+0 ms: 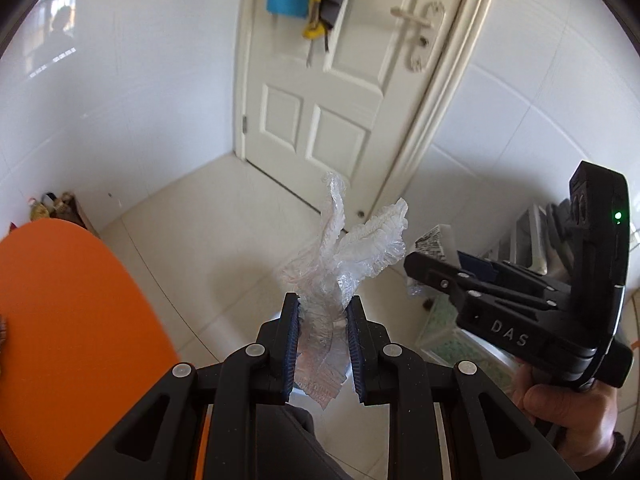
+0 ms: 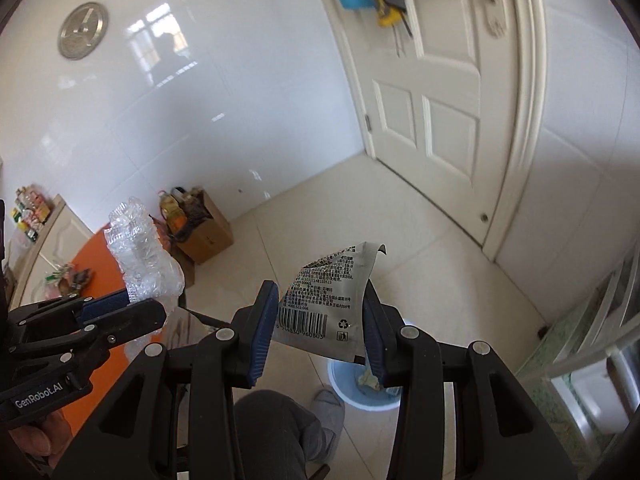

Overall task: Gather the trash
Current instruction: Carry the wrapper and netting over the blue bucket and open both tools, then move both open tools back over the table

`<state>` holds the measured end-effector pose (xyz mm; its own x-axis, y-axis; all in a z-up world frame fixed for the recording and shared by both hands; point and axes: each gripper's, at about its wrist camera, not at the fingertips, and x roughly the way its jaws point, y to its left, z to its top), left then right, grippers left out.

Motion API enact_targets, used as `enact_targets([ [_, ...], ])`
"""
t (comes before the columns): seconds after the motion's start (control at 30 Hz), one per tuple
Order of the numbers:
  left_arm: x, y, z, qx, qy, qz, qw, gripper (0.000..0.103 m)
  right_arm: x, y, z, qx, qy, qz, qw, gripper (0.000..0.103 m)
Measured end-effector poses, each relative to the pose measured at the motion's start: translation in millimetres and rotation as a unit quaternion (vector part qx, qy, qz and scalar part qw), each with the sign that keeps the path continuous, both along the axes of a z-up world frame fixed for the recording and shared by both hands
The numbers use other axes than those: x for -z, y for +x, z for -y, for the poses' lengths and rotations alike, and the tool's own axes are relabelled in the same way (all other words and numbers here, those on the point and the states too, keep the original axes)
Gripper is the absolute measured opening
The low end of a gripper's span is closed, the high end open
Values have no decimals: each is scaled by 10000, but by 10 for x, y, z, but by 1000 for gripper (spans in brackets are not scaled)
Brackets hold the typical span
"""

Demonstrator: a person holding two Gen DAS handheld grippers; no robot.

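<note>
My left gripper is shut on a crumpled clear plastic wrap, which sticks up beyond the blue pads. From the right wrist view, the same gripper and wrap show at the left. My right gripper is shut on a silver snack wrapper printed with text and a barcode; the wrapper spans the gap between the pads. In the left wrist view the right gripper appears at the right with the wrapper in it. Below the right gripper stands a light blue trash bin with some scraps inside.
An orange round table lies at the left. A white door with hanging cloths stands ahead. A cardboard box with bottles sits by the wall. A person's leg and slipper are beside the bin. Shelving is at the right.
</note>
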<state>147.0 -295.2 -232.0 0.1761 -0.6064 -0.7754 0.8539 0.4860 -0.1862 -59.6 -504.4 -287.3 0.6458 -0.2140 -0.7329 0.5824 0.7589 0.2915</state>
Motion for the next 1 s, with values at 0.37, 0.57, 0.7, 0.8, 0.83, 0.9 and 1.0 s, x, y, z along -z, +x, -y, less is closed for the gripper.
enact_targets([
  [0.37,671,519,1014,235,1035,-799,9911,19,1051,178,521,315,961,-679,9926,40],
  [0.57,1009,712,1414,188,1496,-1156,9818,21,1478,261,651,359,1347,-944,9857,43],
  [0.7,1117,843,1683,136,1712,-1176,9781,38,1638,297,742,400,1521,-993,9825,49],
  [0.8,1124,872,1757,14,1776,-1056,9784,60,1703,303,823,521,1624,-1026,9800,77],
  [0.83,1149,876,1810,-2,1805,-1036,9781,66,1707,280,837,587,1620,-1037,9796,85],
  [0.9,1139,890,1837,-13,1775,-1089,9781,73,1700,218,864,708,1651,-982,9788,91],
  [1.0,1090,816,1789,-39,1758,-936,9800,75,1684,137,899,842,1635,-965,9782,99],
])
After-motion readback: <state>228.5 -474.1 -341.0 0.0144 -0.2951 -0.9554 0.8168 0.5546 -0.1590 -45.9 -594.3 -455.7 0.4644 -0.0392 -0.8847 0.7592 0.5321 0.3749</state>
